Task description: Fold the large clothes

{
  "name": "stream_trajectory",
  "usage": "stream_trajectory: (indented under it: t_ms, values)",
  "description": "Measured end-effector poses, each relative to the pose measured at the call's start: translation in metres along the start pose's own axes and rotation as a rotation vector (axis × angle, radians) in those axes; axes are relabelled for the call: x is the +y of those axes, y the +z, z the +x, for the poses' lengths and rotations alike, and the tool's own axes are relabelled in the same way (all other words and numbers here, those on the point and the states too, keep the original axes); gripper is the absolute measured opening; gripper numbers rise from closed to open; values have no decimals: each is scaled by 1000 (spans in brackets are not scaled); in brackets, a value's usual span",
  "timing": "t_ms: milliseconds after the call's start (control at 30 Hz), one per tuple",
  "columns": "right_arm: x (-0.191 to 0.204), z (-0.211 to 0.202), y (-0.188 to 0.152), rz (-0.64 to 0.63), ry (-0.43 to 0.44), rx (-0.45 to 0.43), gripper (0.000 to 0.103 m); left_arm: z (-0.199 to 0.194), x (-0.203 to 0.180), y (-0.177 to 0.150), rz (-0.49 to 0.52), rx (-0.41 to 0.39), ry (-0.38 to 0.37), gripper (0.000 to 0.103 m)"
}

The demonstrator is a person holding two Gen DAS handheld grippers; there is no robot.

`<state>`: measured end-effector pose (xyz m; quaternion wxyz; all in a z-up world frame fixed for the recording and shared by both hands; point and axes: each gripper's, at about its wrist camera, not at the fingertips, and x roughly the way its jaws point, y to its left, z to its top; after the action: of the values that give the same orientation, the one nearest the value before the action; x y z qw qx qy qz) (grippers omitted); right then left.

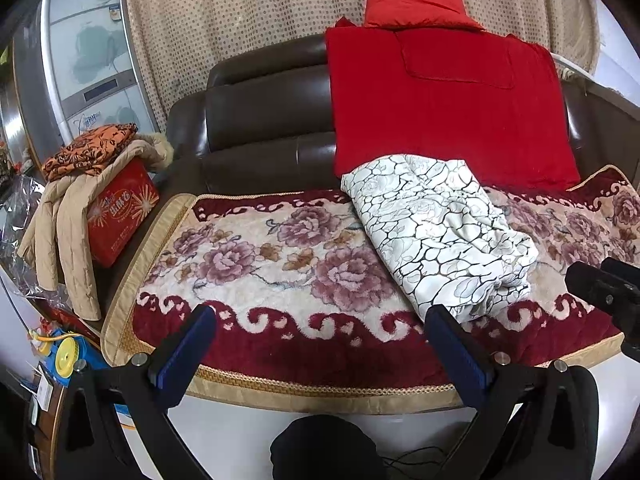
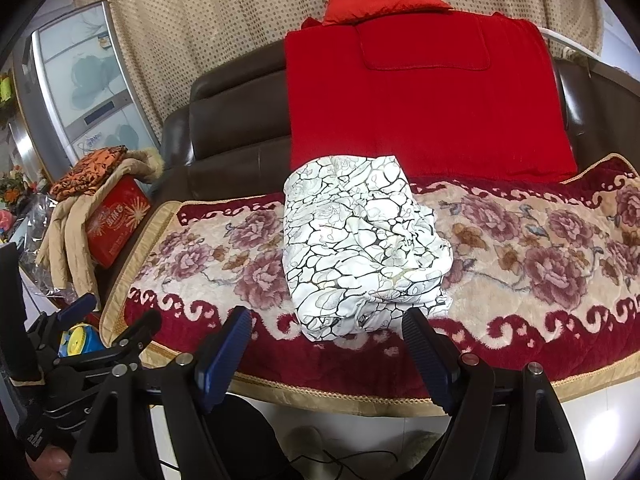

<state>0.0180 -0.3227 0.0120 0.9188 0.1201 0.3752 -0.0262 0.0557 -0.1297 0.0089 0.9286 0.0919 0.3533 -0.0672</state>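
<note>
A white cloth with a black crackle and rose print (image 1: 436,236) lies folded into a thick bundle on the floral sofa cover (image 1: 256,264). It also shows in the right wrist view (image 2: 360,248), near the cover's front edge. My left gripper (image 1: 320,320) is open and empty, held in front of the sofa, with the bundle just beyond its right finger. My right gripper (image 2: 326,328) is open and empty, its fingers either side of the bundle's near end, not touching it. The left gripper shows in the right wrist view (image 2: 112,320), and the right gripper at the left view's edge (image 1: 604,284).
A red blanket (image 1: 444,100) and red pillow (image 1: 412,0) lean on the brown leather sofa back (image 1: 264,120). At the left, a beige coat (image 1: 76,216) and orange patterned cloth (image 1: 88,148) lie on a red box (image 1: 120,216). A cabinet (image 1: 92,56) stands behind.
</note>
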Motion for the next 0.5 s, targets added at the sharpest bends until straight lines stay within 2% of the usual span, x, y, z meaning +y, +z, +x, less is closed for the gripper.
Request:
stream_trajectory:
  t_ms: [500]
  values:
    - [-14,-39,0,32,23,-70,81,-46,-19,9,36,-80,4,103]
